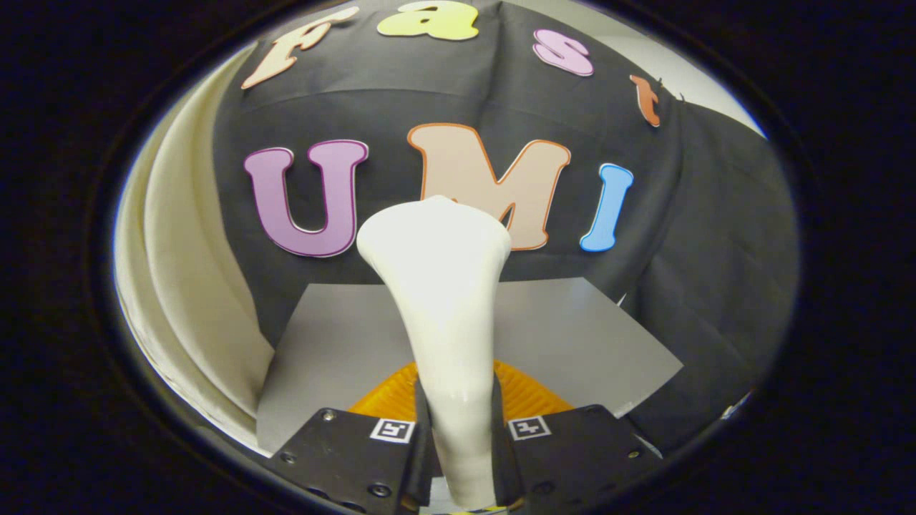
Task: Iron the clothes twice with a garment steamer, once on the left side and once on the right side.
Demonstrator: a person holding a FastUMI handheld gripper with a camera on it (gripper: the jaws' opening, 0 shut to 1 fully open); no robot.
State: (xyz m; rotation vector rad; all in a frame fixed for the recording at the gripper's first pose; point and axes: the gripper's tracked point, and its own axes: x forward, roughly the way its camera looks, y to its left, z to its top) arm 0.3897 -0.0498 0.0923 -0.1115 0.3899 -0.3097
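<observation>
My gripper (461,447) is shut on the white garment steamer (444,300), both black fingers pressing on its narrow handle. The steamer rises from between the fingers and flares into a wide head beyond them, in front of the black wall. An orange ribbed garment (526,397) lies on the grey table (572,336) just ahead of the fingers, mostly hidden behind the steamer and the finger blocks. The steamer head stands above the table, apart from the garment.
A cream curtain (193,300) hangs to the left of the table. Black cloth (715,272) drapes down along the table's right side. Bare grey table surface shows on both sides of the steamer.
</observation>
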